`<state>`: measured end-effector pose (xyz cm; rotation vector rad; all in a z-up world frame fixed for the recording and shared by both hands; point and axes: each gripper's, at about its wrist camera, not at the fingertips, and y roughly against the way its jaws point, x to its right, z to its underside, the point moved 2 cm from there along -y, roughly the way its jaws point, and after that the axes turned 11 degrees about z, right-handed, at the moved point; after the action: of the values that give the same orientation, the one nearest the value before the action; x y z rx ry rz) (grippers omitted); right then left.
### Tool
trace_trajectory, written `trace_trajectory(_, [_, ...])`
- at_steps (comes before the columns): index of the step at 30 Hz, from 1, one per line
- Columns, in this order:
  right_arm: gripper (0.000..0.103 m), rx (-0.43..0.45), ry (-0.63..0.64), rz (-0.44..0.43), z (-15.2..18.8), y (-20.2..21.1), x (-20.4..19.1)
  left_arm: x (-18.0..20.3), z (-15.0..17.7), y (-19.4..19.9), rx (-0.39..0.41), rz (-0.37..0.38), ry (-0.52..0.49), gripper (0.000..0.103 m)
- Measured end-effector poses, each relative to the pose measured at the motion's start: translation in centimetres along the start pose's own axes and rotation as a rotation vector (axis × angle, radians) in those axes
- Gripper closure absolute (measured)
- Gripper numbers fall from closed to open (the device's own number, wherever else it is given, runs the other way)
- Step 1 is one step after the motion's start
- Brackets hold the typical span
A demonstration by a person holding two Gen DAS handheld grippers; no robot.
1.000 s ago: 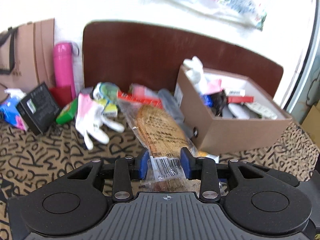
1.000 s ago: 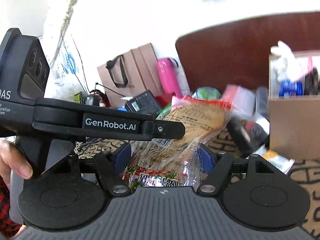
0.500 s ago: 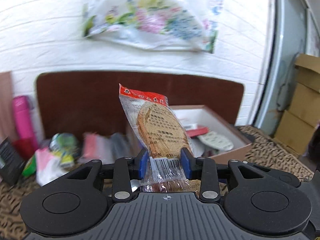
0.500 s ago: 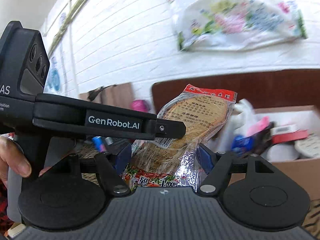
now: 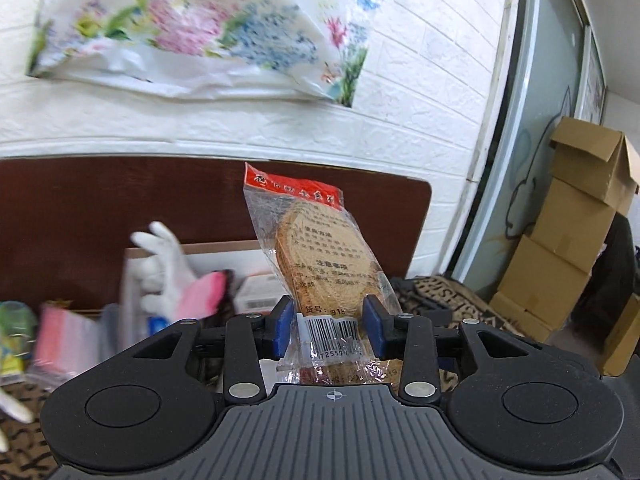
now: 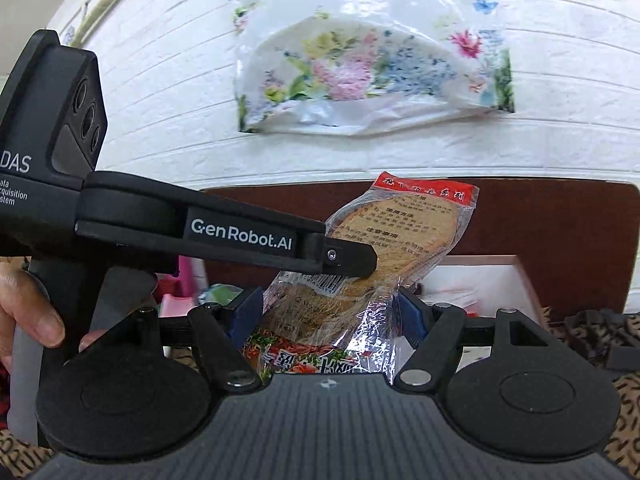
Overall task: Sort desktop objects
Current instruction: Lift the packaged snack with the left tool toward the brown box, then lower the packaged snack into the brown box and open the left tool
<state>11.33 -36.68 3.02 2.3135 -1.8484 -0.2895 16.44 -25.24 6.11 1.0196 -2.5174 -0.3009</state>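
A clear packet with a brown insole and a red header stands upright in the air, and both grippers hold it. My left gripper is shut on its barcode end, a blue pad on each side. In the right wrist view the same insole packet leans right, and my right gripper is shut on its crinkled lower part. The left gripper's finger reaches in from the left and crosses the packet. An open cardboard box with a white and pink glove sits behind and below.
A brown board backs the table against the white brick wall, where a floral plastic bag hangs. Stacked cartons stand at the right. Blurred clutter lies left of the box on the patterned cloth. A hand holds the left gripper.
Both grippers have risen and swung to the right with the packet, lifting it off the cluttered table. The pink bottle and the black box have left the view.
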Motion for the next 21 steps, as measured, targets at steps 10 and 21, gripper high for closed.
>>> trace_trajectory(10, [0.028,-0.074,0.038,-0.011,0.9,-5.7,6.2,-1.6,-0.9,-8.5,-0.03,0.034,0.059,0.05])
trace_trajectory(21, [0.015,-0.19,0.157,0.073,3.4,-11.0,8.3,-5.2,1.0,-11.4,-0.065,-0.017,0.094,0.002])
